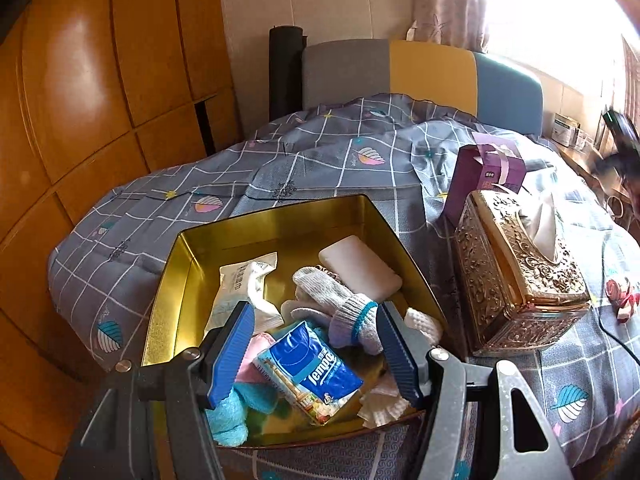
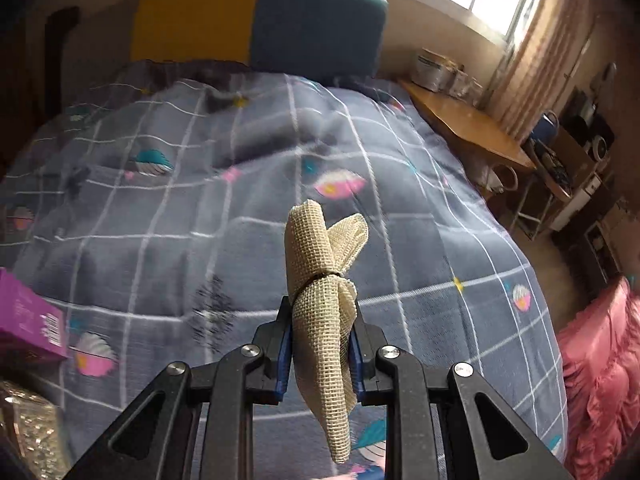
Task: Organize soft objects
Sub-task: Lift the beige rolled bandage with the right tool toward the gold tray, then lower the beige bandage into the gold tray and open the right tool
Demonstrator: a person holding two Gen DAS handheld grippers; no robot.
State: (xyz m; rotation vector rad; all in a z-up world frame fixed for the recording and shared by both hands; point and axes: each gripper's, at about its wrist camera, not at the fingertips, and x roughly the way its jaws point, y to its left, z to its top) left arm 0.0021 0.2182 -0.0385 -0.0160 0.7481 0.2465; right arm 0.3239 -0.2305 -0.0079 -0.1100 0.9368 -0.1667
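Right wrist view: right gripper clamped on a beige mesh cloth, bundled and tied at a waist just ahead of the fingertips; one lobe stands up beyond the tips, a tail hangs below the fingers. Grip sits behind the tie, looks secure. Quilt lies well beyond the tips; background blurred.

Left wrist view: left gripper spread wide, holding nothing, poised over the near end of the gold tin. Between and just beyond its fingers: Tempo tissue pack, grey knit glove, white sachet; white pad farther ahead.

Judgement: step in hand is carrying the cloth to the tin. To do well: keep the squeeze firm, approach from above, let go over the bare gold floor at the far-left corner, low enough that the tail folds in.

Obstacles: gold tissue box right of the left fingers, purple carton beyond it, both near the tin's right wall on the likely approach path. The wide left fingers occupy the near end; the tail could snag on the tin's rim.
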